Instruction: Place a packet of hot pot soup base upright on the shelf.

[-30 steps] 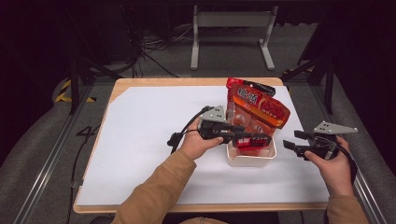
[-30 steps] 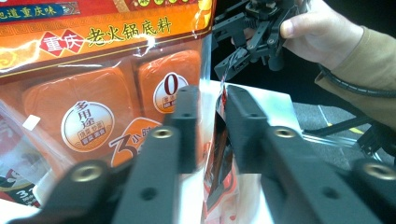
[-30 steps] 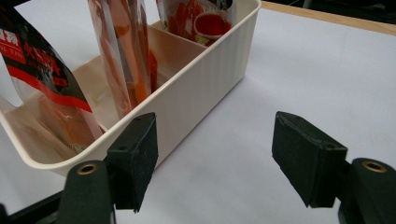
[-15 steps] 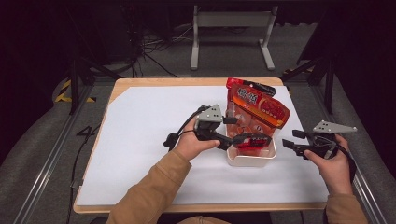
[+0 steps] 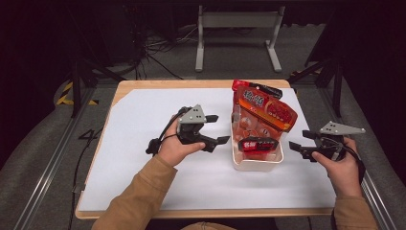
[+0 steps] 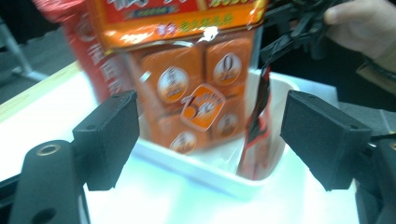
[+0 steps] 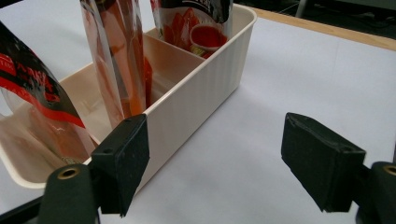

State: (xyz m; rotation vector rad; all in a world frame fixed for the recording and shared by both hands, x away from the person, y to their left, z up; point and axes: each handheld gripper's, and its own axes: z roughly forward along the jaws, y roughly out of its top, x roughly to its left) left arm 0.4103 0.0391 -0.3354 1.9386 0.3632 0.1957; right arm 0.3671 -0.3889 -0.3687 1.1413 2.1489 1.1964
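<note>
The packing step looks finished: the cream bin (image 5: 257, 160) on the white worktop (image 5: 143, 177) holds the small red packet (image 5: 256, 145) at its near end, with the big orange snack bag (image 5: 263, 112) standing behind it in the bin. The left claw (image 5: 215, 129) sits just left of the bin, released, nothing between its jaws; they have just been opening. A second ago it was clamped at the packet inside the bin. The right claw (image 5: 300, 142) waits right of the bin, spread and empty. Next, probably, both hands draw clear.
</note>
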